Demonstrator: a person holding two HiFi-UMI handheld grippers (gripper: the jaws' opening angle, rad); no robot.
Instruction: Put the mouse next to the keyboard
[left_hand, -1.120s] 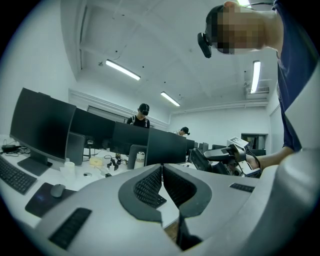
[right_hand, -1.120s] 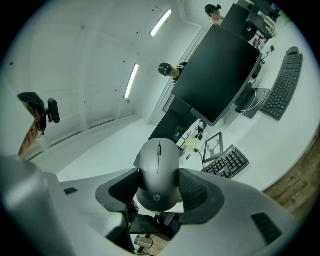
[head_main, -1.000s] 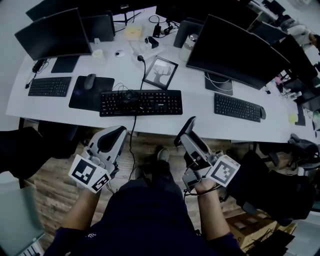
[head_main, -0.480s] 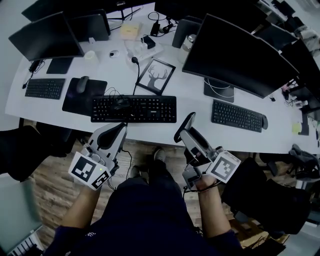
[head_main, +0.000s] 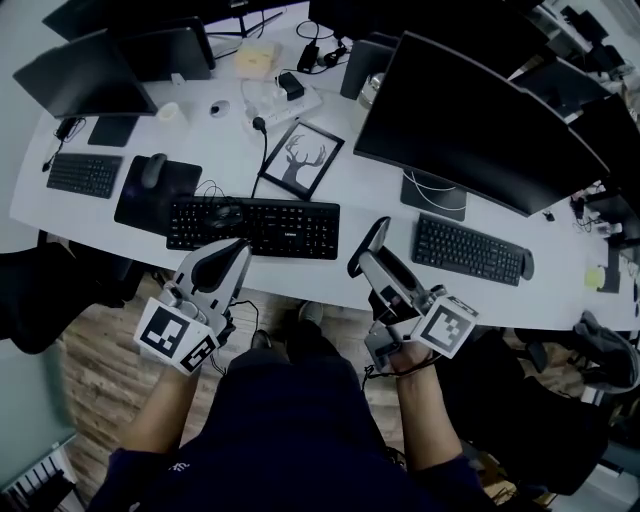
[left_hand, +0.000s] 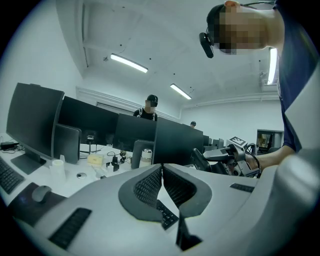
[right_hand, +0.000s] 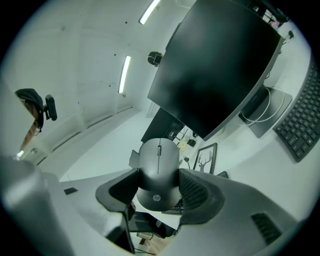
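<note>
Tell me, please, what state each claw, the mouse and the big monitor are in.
left claw: shut, empty.
right claw: shut on the mouse.
mouse: gripped by its sides, not set down.
big monitor: screen dark.

you've got a long white desk (head_main: 225, 150) in front of you, with a wood plank floor (head_main: 105, 335) under it. big dark monitors (head_main: 480, 120) sit along the desk. white walls (left_hand: 45, 55), white ceiling (left_hand: 170, 35) with strip lights (left_hand: 129, 63) on, pretty bright up there.
</note>
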